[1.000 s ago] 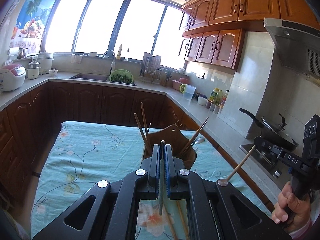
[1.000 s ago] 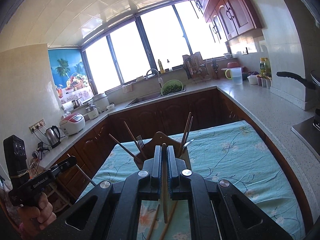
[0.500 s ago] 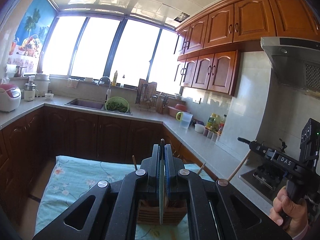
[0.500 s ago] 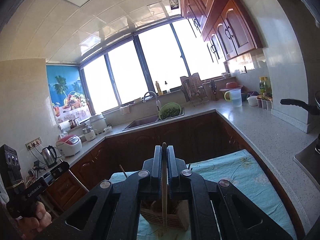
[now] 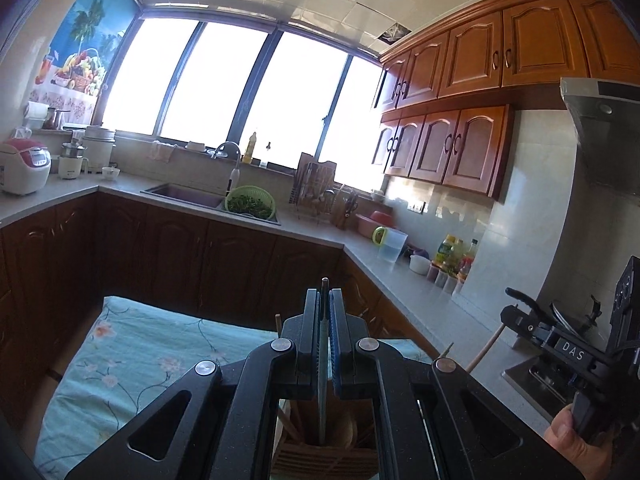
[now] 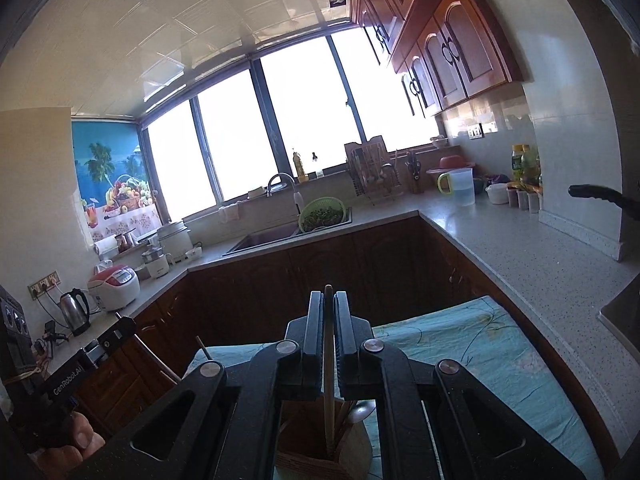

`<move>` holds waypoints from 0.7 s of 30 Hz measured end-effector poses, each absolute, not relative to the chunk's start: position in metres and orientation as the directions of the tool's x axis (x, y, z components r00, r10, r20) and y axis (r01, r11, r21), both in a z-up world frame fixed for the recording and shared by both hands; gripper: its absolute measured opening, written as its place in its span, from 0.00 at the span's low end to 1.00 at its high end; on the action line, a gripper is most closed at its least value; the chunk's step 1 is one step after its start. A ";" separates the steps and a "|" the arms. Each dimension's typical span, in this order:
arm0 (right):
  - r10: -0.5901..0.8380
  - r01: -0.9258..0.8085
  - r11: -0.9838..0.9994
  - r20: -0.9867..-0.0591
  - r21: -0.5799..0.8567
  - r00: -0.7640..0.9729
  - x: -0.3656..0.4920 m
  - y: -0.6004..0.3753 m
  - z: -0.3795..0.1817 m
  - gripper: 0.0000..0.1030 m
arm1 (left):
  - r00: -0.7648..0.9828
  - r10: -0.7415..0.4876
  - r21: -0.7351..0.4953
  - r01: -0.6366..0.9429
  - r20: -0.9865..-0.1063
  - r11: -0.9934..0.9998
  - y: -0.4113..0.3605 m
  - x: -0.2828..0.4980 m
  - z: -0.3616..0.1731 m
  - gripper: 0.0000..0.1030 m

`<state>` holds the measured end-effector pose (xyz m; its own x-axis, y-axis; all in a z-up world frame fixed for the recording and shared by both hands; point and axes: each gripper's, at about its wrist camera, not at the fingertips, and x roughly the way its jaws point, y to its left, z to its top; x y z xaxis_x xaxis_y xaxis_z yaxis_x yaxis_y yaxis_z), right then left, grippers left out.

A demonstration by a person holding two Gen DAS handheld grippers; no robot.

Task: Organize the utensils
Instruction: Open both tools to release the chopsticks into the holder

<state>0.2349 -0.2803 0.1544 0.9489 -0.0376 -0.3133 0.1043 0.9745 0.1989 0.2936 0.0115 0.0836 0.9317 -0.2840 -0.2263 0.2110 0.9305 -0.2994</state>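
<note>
My left gripper (image 5: pixel 323 300) is shut on a thin chopstick (image 5: pixel 322 380) that hangs straight down into the wooden utensil holder (image 5: pixel 320 456) below it. My right gripper (image 6: pixel 329 302) is shut on a wooden chopstick (image 6: pixel 329 384) that also points down into the same holder (image 6: pixel 320 452). The holder has chopsticks and a spoon (image 6: pixel 360 410) in it. Each gripper shows in the other's view, the right one (image 5: pixel 520 320) holding its stick (image 5: pixel 484 354), the left one (image 6: pixel 116 330) at the lower left.
The holder stands on a table with a teal flowered cloth (image 5: pixel 120 360). Brown cabinets and a grey counter (image 6: pixel 520 240) surround the table, with a sink (image 5: pixel 188 192), a green strainer (image 5: pixel 250 202), a rice cooker (image 5: pixel 24 164) and a pan handle (image 6: pixel 600 196).
Both grippers have risen and tilted up above the holder, so the table has dropped low in both views. Each stick now hangs down into the holder.
</note>
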 end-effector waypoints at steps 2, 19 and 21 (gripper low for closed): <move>-0.031 0.109 0.972 -0.342 0.210 0.939 0.240 -0.281 0.139 0.05 | 0.927 -0.282 -0.292 0.206 -0.247 0.934 0.007 0.299 0.073 0.03; -0.026 0.154 0.954 -0.444 0.256 0.896 0.251 -0.294 0.100 0.06 | 0.887 -0.272 -0.295 0.165 -0.372 0.941 0.004 0.332 0.061 0.04; -0.028 0.158 0.953 -0.449 0.257 0.893 0.251 -0.293 0.099 0.06 | 0.886 -0.272 -0.298 0.163 -0.374 0.940 0.005 0.333 0.063 0.04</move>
